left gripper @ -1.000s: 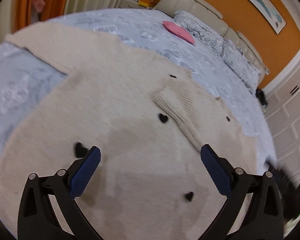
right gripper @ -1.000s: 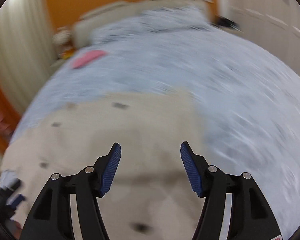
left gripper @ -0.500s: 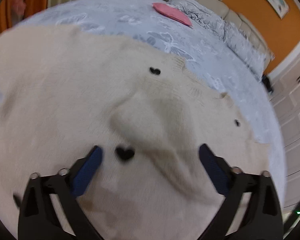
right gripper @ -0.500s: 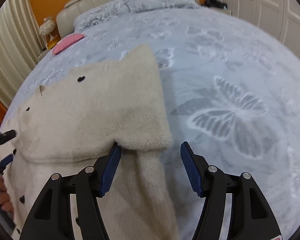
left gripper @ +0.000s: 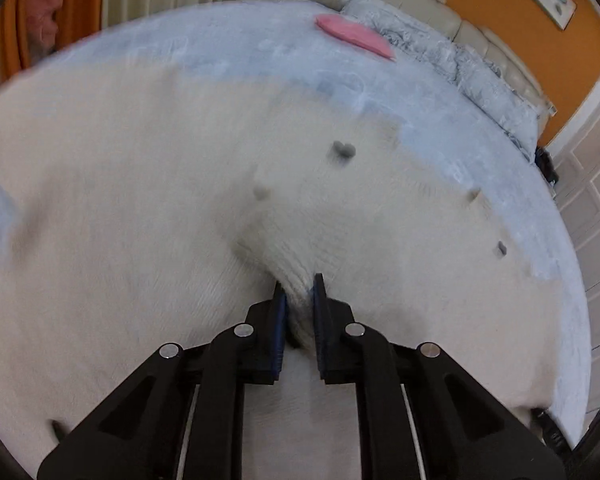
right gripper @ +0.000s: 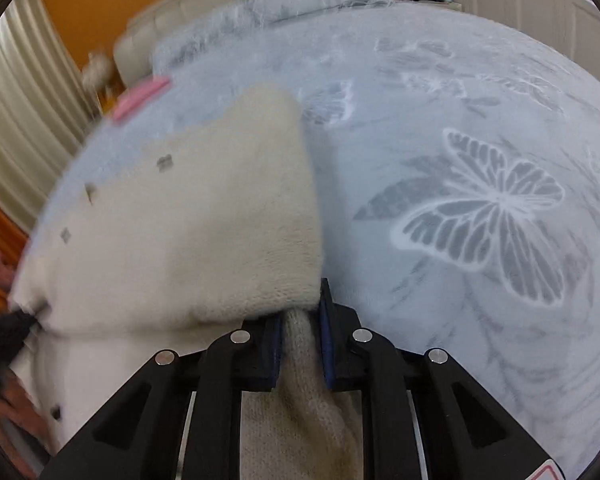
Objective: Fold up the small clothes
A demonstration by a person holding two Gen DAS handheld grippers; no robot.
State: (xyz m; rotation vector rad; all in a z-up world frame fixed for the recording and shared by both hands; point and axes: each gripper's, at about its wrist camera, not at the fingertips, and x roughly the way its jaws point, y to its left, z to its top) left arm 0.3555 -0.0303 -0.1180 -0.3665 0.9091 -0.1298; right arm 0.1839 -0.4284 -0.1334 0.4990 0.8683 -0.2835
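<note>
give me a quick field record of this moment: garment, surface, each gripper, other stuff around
garment: cream knit cardigan with dark heart buttons, spread flat, one sleeve folded across it
surface: pale blue bedspread with butterfly print
left gripper: jaws just closed, pinching a ridge of knit
right gripper: jaws just closed, pinching the sleeve's edge
other: pink item near the pillows

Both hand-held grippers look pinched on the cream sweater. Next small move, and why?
Probably lift both a little, together. The left hand-held gripper has just closed on a bunched ridge of the cream sweater; the right hand-held gripper has just closed on knit at the sweater's edge beside the bedspread. The rest lies flat, so a small lift would free it for folding.
</note>
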